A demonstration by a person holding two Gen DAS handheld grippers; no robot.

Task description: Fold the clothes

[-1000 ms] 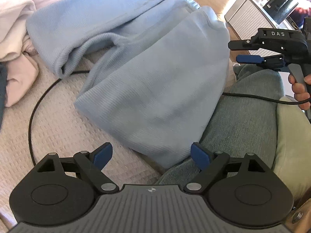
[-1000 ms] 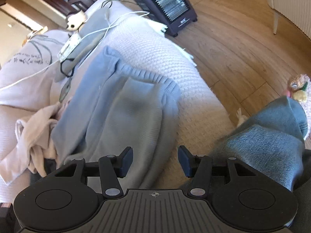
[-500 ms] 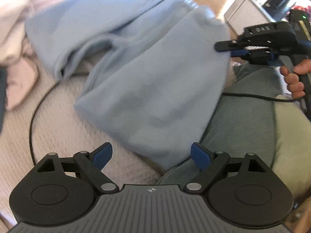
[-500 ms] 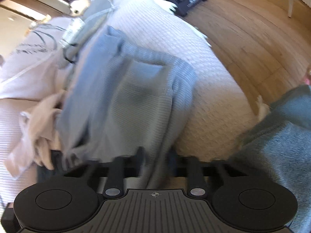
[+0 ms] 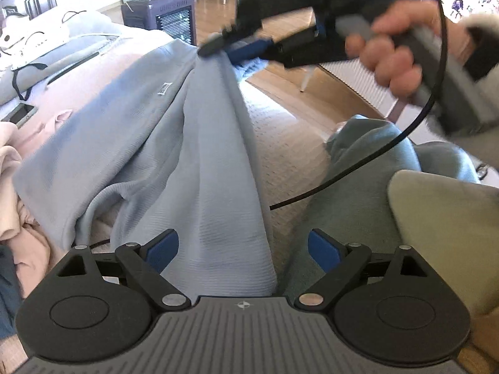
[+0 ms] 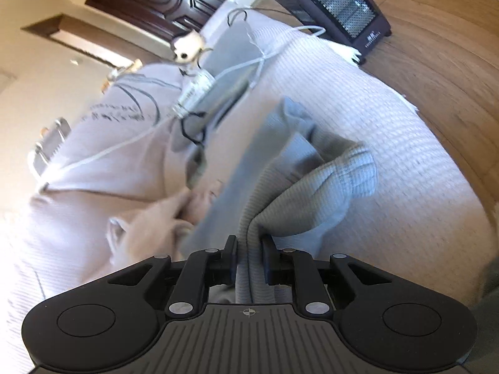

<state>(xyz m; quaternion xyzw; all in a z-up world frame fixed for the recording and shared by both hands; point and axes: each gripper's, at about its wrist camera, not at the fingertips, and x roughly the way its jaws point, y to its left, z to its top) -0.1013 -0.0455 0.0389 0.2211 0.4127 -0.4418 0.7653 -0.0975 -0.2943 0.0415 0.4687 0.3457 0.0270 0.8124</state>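
Note:
A light blue ribbed garment point(image 5: 174, 143) lies on the bed and is pulled up into a ridge. My right gripper point(image 6: 249, 255) is shut on a bunched edge of the light blue garment point(image 6: 312, 187); in the left wrist view the right gripper point(image 5: 227, 46) holds that edge raised at the top. My left gripper point(image 5: 243, 249) is open, with the near end of the garment lying between its blue fingertips point(image 5: 162, 247). A pink garment point(image 5: 18, 187) is crumpled at the left.
The bed has a beige waffle cover point(image 6: 389, 155). White cables and a grey pouch point(image 6: 224, 62) lie at its far end. A dark heater point(image 6: 340, 9) stands on the wooden floor. The person's grey-green trouser legs point(image 5: 352, 205) and a black cable point(image 5: 358, 171) are at right.
My right gripper has closed on the garment's edge and lifted it, pulling the cloth into a taut ridge. My left gripper has stayed open and come over the near end.

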